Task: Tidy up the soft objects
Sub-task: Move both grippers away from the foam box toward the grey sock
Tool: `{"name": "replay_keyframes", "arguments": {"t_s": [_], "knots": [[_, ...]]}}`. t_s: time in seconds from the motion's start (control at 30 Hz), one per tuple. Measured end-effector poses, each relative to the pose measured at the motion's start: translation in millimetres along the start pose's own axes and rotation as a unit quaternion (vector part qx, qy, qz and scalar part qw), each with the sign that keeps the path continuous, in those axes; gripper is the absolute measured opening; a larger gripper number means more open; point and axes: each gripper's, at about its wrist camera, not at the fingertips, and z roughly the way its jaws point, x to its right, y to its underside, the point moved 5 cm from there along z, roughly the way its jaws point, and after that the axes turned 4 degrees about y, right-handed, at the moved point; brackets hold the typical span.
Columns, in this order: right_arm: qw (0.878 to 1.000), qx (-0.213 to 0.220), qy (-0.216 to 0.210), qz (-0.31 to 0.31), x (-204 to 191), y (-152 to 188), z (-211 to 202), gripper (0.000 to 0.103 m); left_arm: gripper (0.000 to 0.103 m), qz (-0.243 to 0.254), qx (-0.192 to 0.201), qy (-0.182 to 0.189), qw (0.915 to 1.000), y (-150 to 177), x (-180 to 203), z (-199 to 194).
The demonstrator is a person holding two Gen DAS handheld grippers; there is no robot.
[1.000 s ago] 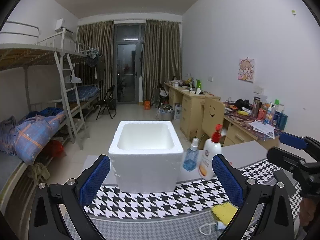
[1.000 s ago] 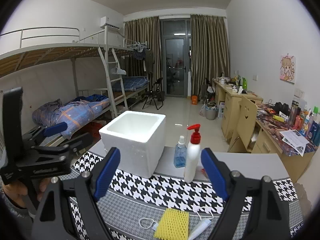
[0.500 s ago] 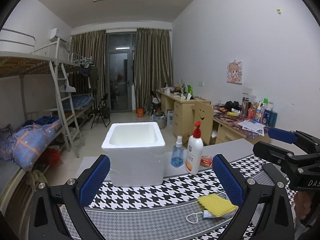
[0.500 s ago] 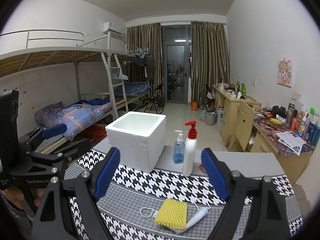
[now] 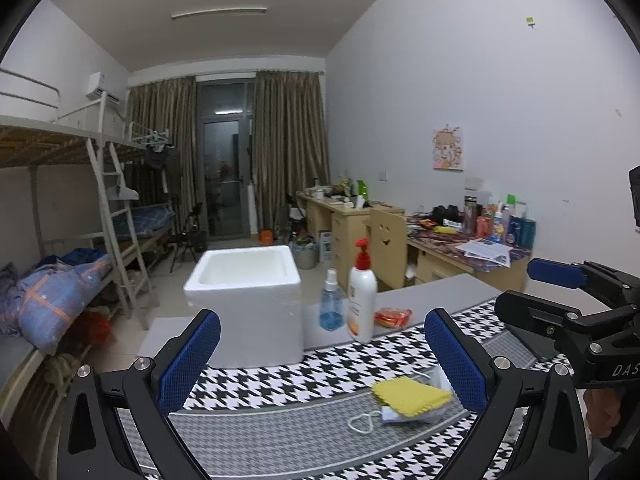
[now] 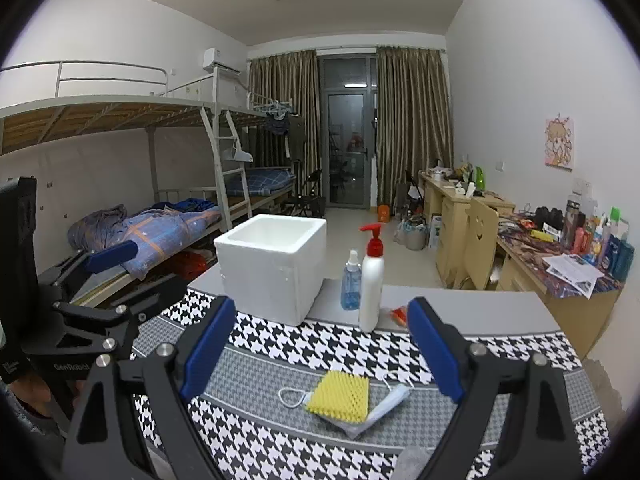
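A yellow sponge (image 6: 339,396) lies on a white face mask (image 6: 376,410) on the houndstooth cloth (image 6: 280,344); both also show in the left wrist view, the sponge (image 5: 408,394) on the mask (image 5: 412,416). A white foam box (image 6: 272,260) stands open at the back; it also shows in the left wrist view (image 5: 248,300). My left gripper (image 5: 320,364) is open and empty, above the cloth, left of the sponge. My right gripper (image 6: 320,348) is open and empty, just above and behind the sponge.
A white pump bottle (image 6: 371,276) and a blue spray bottle (image 6: 351,282) stand right of the box, with an orange packet (image 5: 393,317) behind. The table's grey far edge (image 6: 480,312) borders desks and a chair. Bunk beds stand left.
Both grippers have pulled back and risen a little; the sponge and mask now sit higher in both views. Both stay open.
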Motion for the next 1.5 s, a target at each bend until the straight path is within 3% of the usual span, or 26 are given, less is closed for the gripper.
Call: {"name": "replay_keyframes", "arguments": {"t_s": [0.93, 1.5], "knots": [[0.998, -0.016, 0.047, 0.044, 39.3, 49.1, -24.5, 0.091, 0.102, 0.01, -0.017, 0.042, 0.9989, 33.8, 39.6, 10.7], [0.993, -0.045, 0.083, 0.066, 64.8, 81.5, -27.6, 0.091, 0.102, 0.031, -0.037, 0.096, 0.9942, 53.1, 78.1, 23.0]]}}
